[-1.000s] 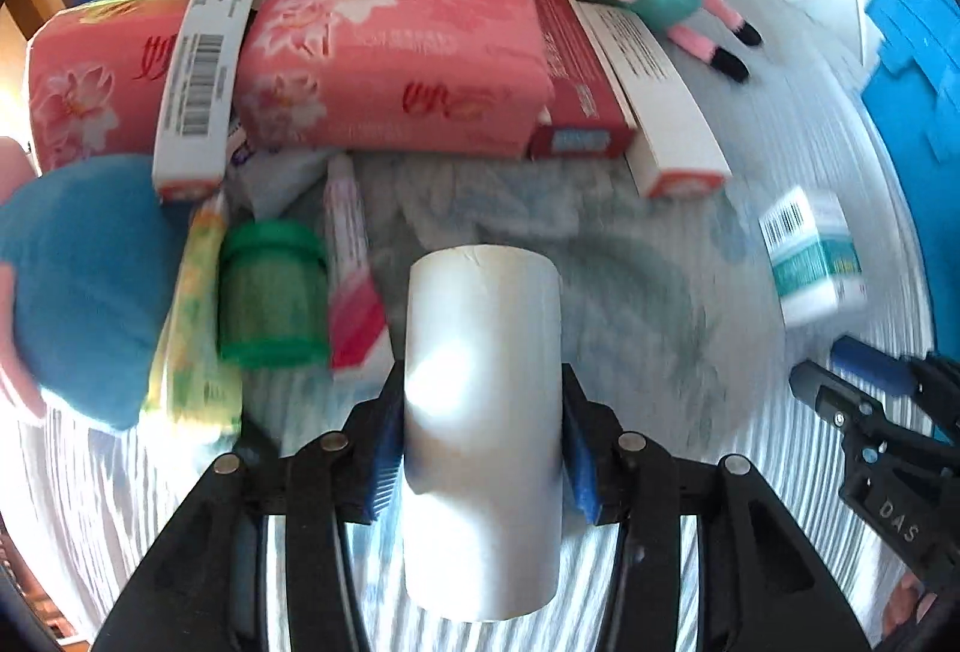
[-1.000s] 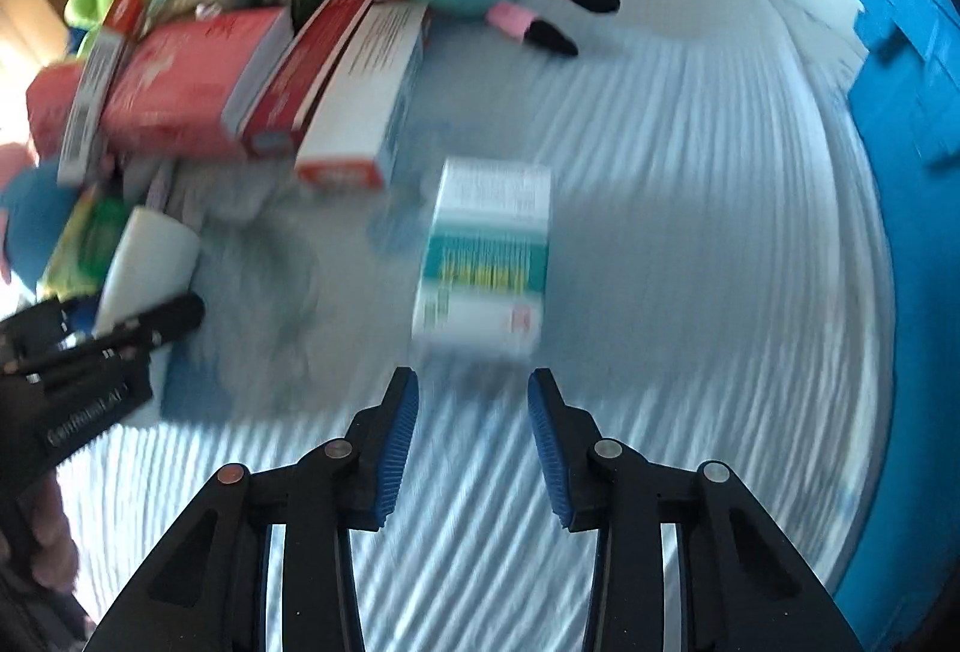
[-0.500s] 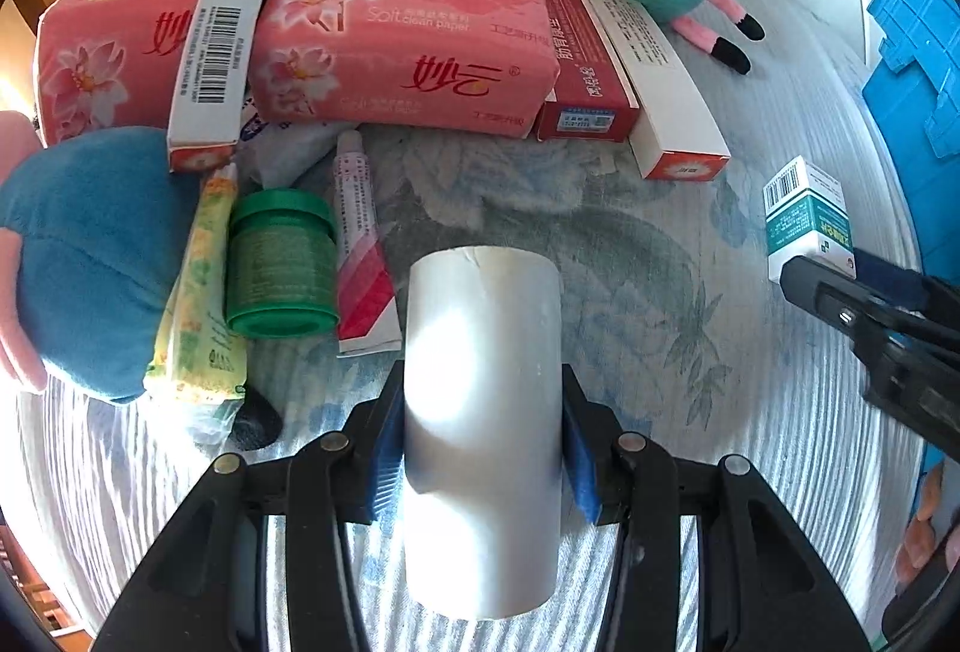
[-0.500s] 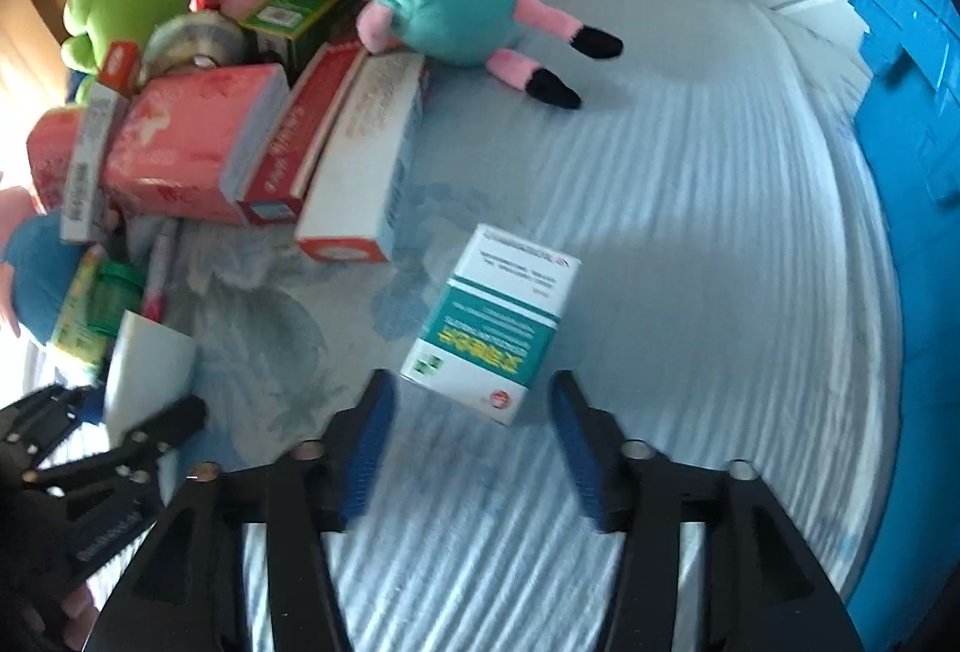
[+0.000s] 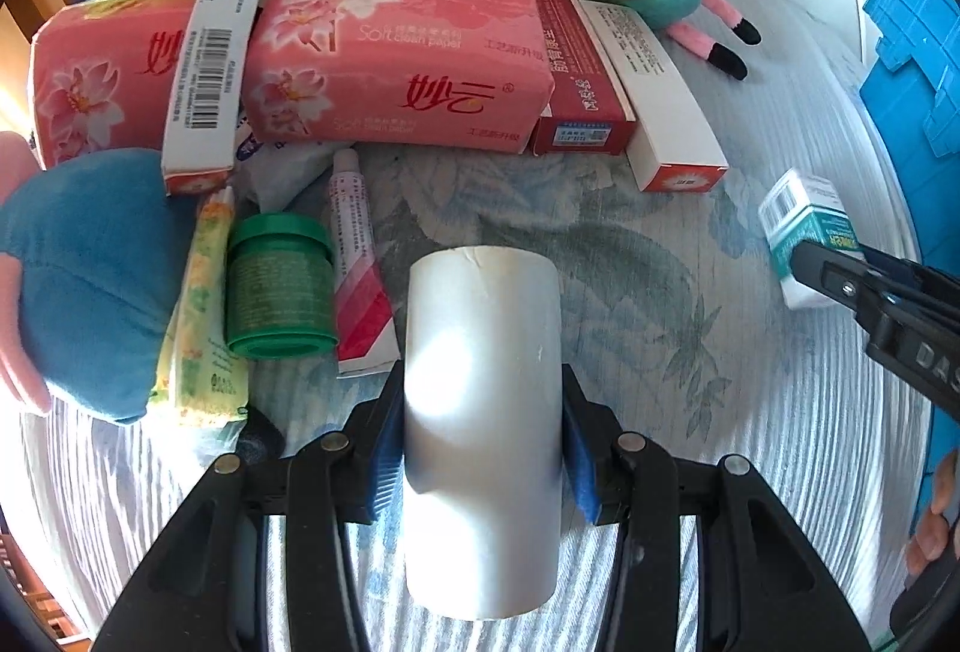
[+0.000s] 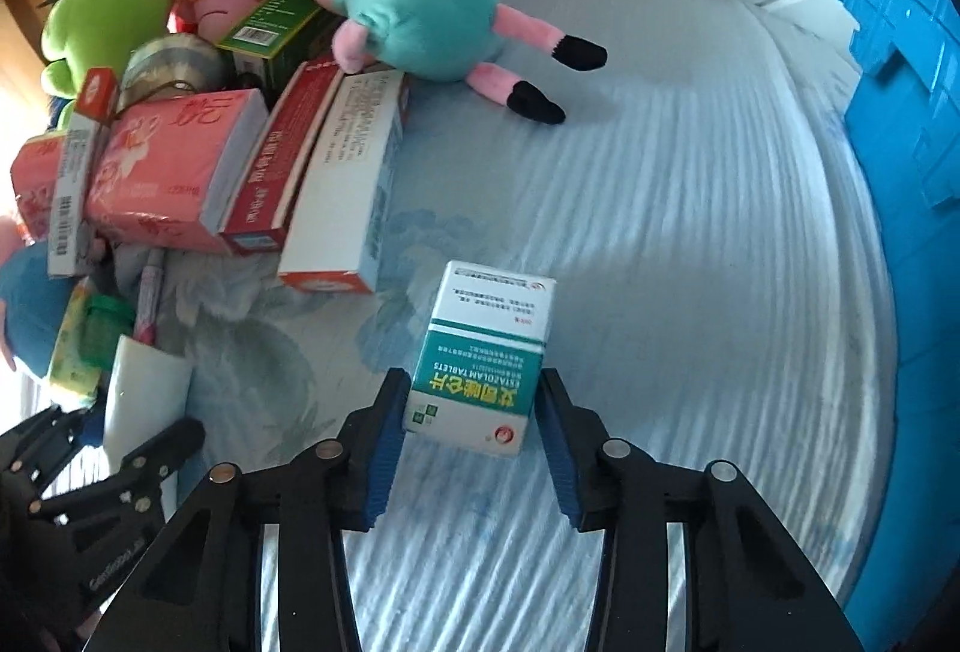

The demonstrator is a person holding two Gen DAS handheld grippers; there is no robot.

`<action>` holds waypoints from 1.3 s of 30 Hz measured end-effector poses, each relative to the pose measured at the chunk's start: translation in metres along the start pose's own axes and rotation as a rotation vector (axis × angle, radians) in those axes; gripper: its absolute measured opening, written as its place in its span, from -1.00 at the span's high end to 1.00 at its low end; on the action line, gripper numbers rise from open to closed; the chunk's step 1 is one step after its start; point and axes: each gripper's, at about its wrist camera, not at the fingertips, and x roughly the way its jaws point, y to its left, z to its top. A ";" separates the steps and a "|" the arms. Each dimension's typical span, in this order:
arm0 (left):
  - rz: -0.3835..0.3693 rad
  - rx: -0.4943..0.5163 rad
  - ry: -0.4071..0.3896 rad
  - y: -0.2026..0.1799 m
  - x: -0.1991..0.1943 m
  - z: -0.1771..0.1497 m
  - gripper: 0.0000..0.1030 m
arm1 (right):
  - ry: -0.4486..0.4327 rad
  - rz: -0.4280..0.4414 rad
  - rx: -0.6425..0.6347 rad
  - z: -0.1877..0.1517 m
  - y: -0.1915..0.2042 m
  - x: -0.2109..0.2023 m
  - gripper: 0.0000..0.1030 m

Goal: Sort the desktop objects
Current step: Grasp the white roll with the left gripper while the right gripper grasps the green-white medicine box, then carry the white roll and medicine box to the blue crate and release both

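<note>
Striped bedding (image 6: 690, 208) carries the clutter. Left tongs (image 5: 483, 448) grip a white roll (image 5: 483, 412), axis pointing away. Right tongs (image 6: 474, 412) are closing on a teal tablet box (image 6: 480, 370), pads at its long sides; blue crate (image 6: 900, 112) lies right.

The green and white box (image 6: 480, 364) between the right jaws reads "ESTAZOLAM TABLETS", upside down. Beyond the left jaws, the pink tissue pack (image 5: 396, 52) reads "Soft clean paper". The other gripper (image 5: 888, 304), to their right, shows "DAS".
</note>
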 end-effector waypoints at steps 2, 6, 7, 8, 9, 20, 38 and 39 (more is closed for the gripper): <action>0.003 0.006 -0.017 0.001 -0.010 -0.004 0.14 | -0.018 0.009 -0.006 -0.006 0.002 -0.013 0.25; -0.001 0.010 -0.085 0.001 -0.046 -0.016 0.14 | -0.056 0.018 -0.030 -0.024 0.014 -0.042 0.27; 0.000 0.011 -0.103 0.001 -0.057 -0.015 0.14 | -0.066 0.017 -0.035 -0.022 0.017 -0.044 0.27; -0.003 0.013 -0.120 0.019 -0.062 -0.013 0.14 | -0.081 0.014 -0.044 -0.028 0.020 -0.055 0.27; -0.004 0.015 -0.140 0.044 -0.069 -0.021 0.14 | -0.094 0.012 -0.050 -0.025 0.021 -0.061 0.27; -0.005 0.070 -0.440 -0.034 -0.177 -0.015 0.14 | -0.441 -0.029 -0.112 -0.052 0.044 -0.209 0.27; -0.099 0.265 -0.787 -0.175 -0.334 -0.046 0.14 | -0.897 -0.215 -0.010 -0.132 -0.051 -0.413 0.27; -0.110 0.279 -0.810 -0.188 -0.344 -0.047 0.14 | -0.909 -0.231 0.002 -0.136 -0.059 -0.418 0.27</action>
